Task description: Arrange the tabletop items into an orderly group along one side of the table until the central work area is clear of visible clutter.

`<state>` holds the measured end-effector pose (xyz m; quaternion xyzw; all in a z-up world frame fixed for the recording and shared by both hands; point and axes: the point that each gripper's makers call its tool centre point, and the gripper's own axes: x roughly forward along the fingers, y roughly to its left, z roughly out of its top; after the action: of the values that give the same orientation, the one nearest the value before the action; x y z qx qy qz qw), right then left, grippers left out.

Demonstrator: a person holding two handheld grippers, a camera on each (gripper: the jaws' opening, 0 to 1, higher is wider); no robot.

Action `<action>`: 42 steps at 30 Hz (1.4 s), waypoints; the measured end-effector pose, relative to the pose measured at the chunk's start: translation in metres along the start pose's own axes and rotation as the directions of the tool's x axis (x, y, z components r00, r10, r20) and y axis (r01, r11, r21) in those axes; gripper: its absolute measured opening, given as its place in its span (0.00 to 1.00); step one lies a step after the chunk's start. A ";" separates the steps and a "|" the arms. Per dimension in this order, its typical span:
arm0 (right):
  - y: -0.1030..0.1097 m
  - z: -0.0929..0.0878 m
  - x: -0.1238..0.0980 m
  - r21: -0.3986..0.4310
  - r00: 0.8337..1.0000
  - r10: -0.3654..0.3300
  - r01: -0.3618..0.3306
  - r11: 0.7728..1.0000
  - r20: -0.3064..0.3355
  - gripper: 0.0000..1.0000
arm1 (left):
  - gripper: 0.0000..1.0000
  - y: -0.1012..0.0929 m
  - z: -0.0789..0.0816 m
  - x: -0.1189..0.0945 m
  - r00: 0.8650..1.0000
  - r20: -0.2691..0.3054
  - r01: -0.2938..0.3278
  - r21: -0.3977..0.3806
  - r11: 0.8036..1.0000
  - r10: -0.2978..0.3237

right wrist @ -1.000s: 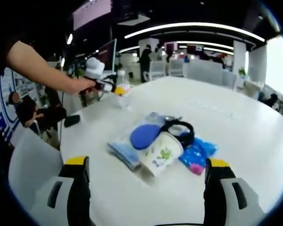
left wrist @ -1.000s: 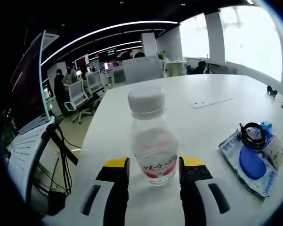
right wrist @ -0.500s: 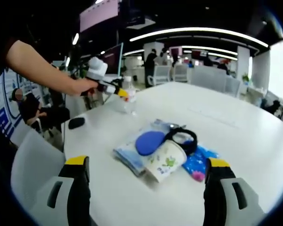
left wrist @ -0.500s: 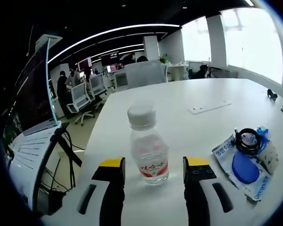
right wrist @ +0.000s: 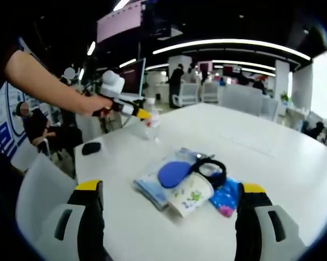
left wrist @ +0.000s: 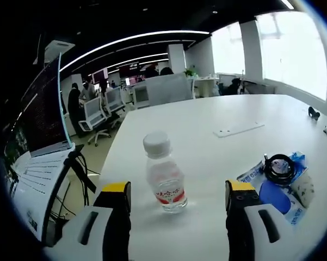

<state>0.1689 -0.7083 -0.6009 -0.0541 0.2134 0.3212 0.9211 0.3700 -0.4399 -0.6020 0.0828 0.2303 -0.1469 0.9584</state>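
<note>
A clear water bottle (left wrist: 164, 175) with a white cap and red label stands upright on the white table (left wrist: 207, 119), just ahead of my left gripper (left wrist: 178, 187). Its jaws are open wide and touch nothing. In the right gripper view the same bottle (right wrist: 151, 126) stands at the far table edge, with a hand holding the left gripper (right wrist: 131, 111) beside it. My right gripper (right wrist: 170, 189) is open and hovers short of a pile: a printed paper cup (right wrist: 189, 193) on its side, a blue oval pad (right wrist: 173, 173), a black cable coil (right wrist: 209, 167) and blue packets (right wrist: 226, 197).
The pile (left wrist: 277, 182) lies right of the bottle. A flat white plate (left wrist: 237, 130) is set in the table farther back. A small black object (right wrist: 91, 147) sits near the table edge. Office chairs (left wrist: 92, 111), a monitor (left wrist: 41, 114) and people stand beyond.
My left gripper has drawn back from the bottle and its jaws have spread wider; the bottle stays upright on the table. The right gripper has hardly moved.
</note>
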 end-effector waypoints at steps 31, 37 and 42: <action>-0.012 0.021 -0.018 -0.058 0.998 0.038 -0.035 0.998 0.058 0.97 | 0.99 -0.060 0.016 -0.045 0.990 0.036 0.141 -0.023 0.990 -0.140; -0.012 0.025 -0.014 -0.063 0.997 0.044 -0.040 0.997 0.059 0.95 | 0.99 -0.063 0.008 -0.056 0.987 0.017 0.161 0.018 0.987 -0.161; -0.012 0.028 -0.012 -0.061 0.997 0.047 -0.043 0.997 0.064 0.92 | 0.99 -0.058 0.010 -0.065 0.986 0.028 0.164 0.011 0.986 -0.164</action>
<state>0.1781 -0.7184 -0.5705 -0.0661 0.1747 0.3497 0.9180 0.3003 -0.4815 -0.5686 0.0655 0.2219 -0.2273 0.9460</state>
